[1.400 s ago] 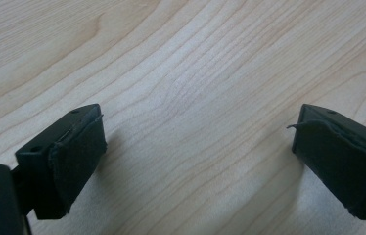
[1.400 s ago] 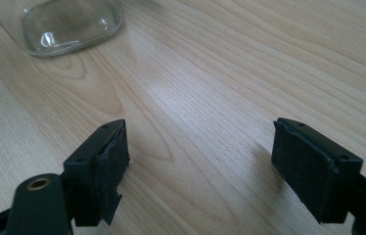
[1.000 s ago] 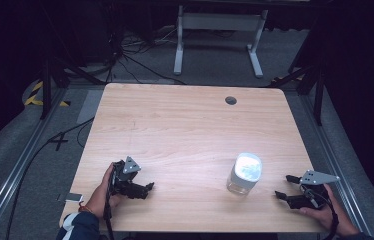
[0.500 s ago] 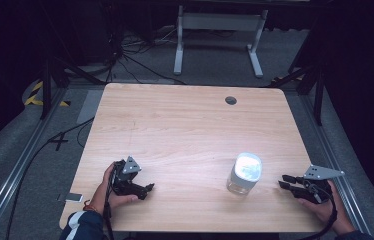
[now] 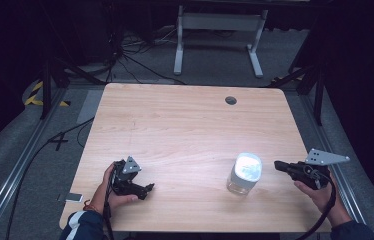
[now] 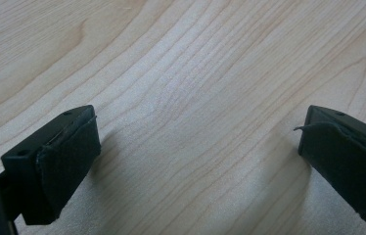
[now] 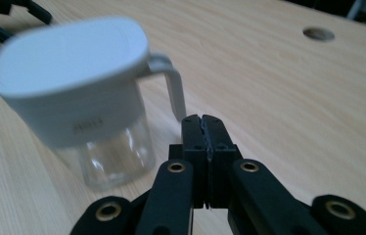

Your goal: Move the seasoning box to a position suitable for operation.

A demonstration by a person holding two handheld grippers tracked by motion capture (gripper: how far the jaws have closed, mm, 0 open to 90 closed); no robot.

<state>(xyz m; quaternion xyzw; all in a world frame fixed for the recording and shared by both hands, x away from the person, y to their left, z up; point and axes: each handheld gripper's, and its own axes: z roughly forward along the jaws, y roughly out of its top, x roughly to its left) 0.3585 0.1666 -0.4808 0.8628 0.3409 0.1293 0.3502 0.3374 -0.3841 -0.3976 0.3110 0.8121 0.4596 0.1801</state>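
A clear jug with a white lid (image 5: 244,173) stands upright on the wooden table (image 5: 185,125), near the front edge and toward the right front corner. In the right gripper view its thin white handle (image 7: 171,88) sticks out from under the lid on the side that faces the right gripper (image 7: 203,129).

The main risk, as I judge it, lies in that handle: the right gripper's jaws are pressed flat together with nothing between them, and they point straight at the jug. If they go forward like this they would push the handle or the clear wall instead of closing round anything, and a light, tall jug so close to the front edge could slide, turn or tip. The lid may also only sit loose on top; that cannot be told from here.

The right gripper (image 5: 287,167) is just beside the jug on its right, apart from it, near the table's right edge. The left gripper (image 5: 142,190) rests low over the table near the left front corner, well apart from the jug, its jaws spread wide over bare wood
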